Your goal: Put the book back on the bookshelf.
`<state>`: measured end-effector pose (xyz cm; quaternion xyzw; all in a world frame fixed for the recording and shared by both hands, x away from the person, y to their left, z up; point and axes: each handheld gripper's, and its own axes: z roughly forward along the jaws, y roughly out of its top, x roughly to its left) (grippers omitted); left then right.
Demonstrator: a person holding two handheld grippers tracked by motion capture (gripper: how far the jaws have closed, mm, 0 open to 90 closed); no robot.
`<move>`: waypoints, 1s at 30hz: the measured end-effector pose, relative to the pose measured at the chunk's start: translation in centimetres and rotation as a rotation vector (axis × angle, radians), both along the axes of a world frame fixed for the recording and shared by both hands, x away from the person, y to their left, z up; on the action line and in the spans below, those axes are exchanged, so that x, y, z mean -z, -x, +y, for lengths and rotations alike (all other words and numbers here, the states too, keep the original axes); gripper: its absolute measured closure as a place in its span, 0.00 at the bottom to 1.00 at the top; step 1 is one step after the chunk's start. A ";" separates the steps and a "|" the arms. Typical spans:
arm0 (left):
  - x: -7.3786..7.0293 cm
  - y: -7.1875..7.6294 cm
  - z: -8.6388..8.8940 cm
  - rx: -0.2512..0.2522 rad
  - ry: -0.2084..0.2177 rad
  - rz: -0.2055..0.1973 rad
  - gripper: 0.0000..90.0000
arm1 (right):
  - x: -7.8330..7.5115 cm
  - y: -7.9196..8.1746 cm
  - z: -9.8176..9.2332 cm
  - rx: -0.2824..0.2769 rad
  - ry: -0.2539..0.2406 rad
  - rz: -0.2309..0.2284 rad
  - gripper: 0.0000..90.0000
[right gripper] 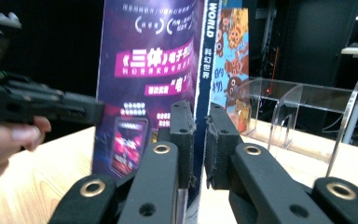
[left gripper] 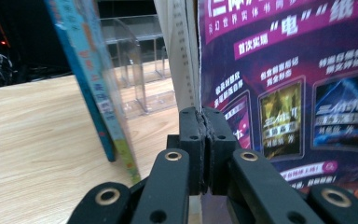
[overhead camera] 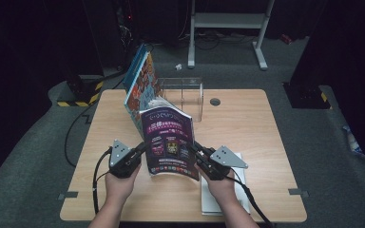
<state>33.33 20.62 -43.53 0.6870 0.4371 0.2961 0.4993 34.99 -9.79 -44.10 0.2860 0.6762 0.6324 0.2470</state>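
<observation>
A purple magazine [overhead camera: 168, 142] stands upright near the front of the wooden table [overhead camera: 252, 128], held from both sides. My left gripper [overhead camera: 142, 151] is shut on its left edge; in the left gripper view the jaws [left gripper: 203, 135] press together on the cover [left gripper: 298, 70] just beside the page block. My right gripper [overhead camera: 194, 151] is shut on the right edge; in the right gripper view the jaws [right gripper: 199, 135] clamp the spine of the magazine [right gripper: 154, 60]. The person's other hand and its gripper [right gripper: 42, 105] appear at that view's left.
A colourful blue-edged book [overhead camera: 140, 85] leans upright behind the magazine, against a clear acrylic stand [overhead camera: 185, 95]. A white booklet [overhead camera: 240, 190] lies flat under the right hand. A round grommet [overhead camera: 215, 101] sits in the tabletop's far side.
</observation>
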 end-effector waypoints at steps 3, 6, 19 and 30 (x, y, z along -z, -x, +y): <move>0.2 0.1 -0.1 0.006 -0.009 -0.001 0.98 | 0.4 -0.2 0.2 0.006 0.007 0.003 0.92; 0.4 0.0 -0.6 0.013 -0.003 -0.010 0.98 | 0.8 -0.2 -0.2 0.009 0.020 -0.021 0.92; 0.9 1.0 -1.7 0.041 -0.019 -0.050 0.98 | 1.6 0.6 -1.8 0.023 0.010 -0.007 0.92; 1.3 2.9 -1.4 0.039 -0.023 -0.071 0.98 | 2.0 3.2 -2.6 -0.005 0.006 -0.006 0.91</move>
